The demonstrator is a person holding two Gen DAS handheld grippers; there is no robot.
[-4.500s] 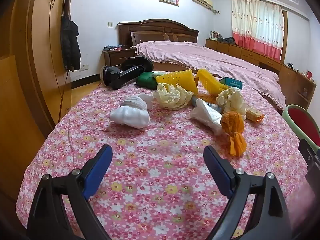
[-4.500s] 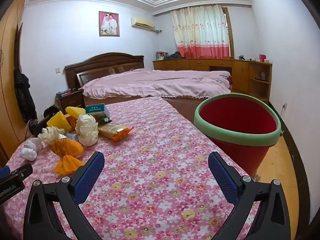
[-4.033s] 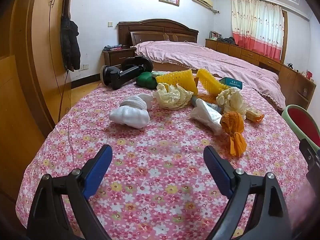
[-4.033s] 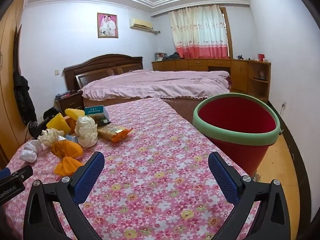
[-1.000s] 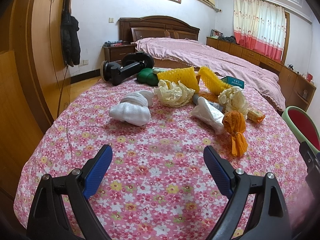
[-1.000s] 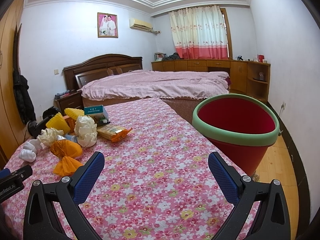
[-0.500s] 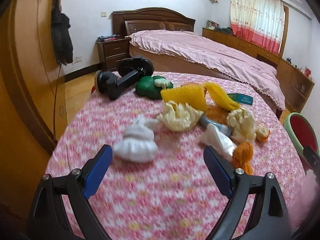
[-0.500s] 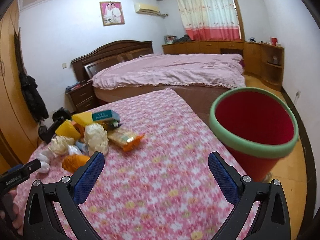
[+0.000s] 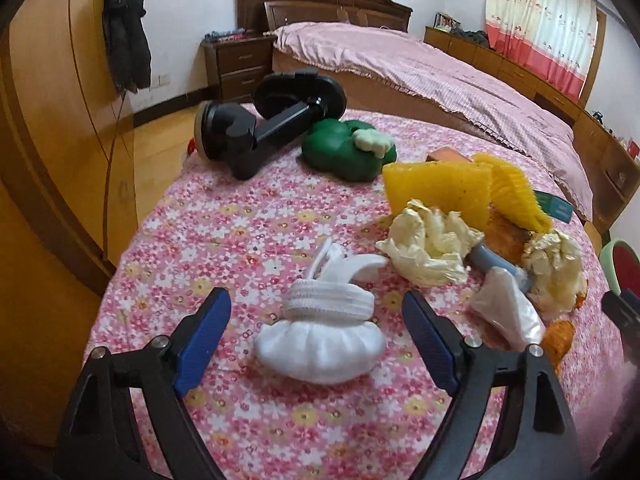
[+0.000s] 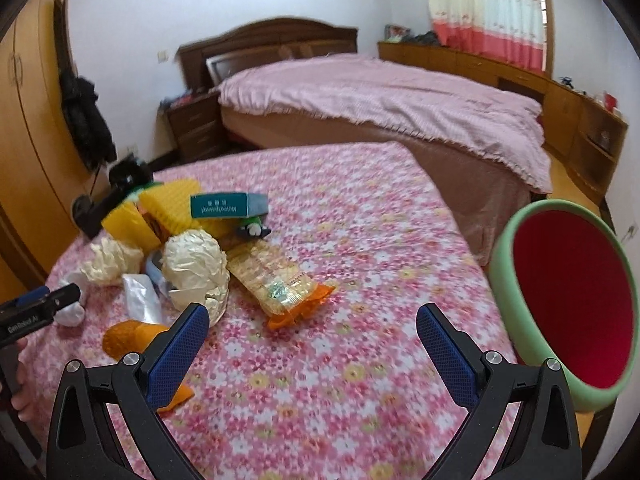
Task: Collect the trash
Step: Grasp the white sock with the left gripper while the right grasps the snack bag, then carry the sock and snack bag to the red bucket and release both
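Trash lies on a pink floral table (image 9: 240, 240). My left gripper (image 9: 316, 340) is open, its jaws standing either side of a white crumpled bundle (image 9: 324, 332) just ahead. Beyond lie a cream crumpled paper (image 9: 432, 248), yellow foam sheets (image 9: 440, 188) and a clear plastic wrapper (image 9: 512, 312). My right gripper (image 10: 312, 344) is open and empty above the table. Ahead of it lie a yellow-orange snack wrapper (image 10: 276, 280), a cream paper ball (image 10: 196, 268), an orange crumpled piece (image 10: 132, 336) and a teal box (image 10: 224, 206). A red bin with a green rim (image 10: 568, 300) stands at the right.
A black gripper-like tool (image 9: 264, 128) and a green toy (image 9: 348, 152) lie at the table's far end. A bed (image 10: 380, 96) stands beyond the table, a wooden wardrobe (image 9: 48, 120) at the left. The left gripper's tip (image 10: 40, 304) shows in the right wrist view.
Both grippers have moved forward and tilted down toward the table. The white bundle now sits between the left jaws; the snack wrapper is closer to the right gripper.
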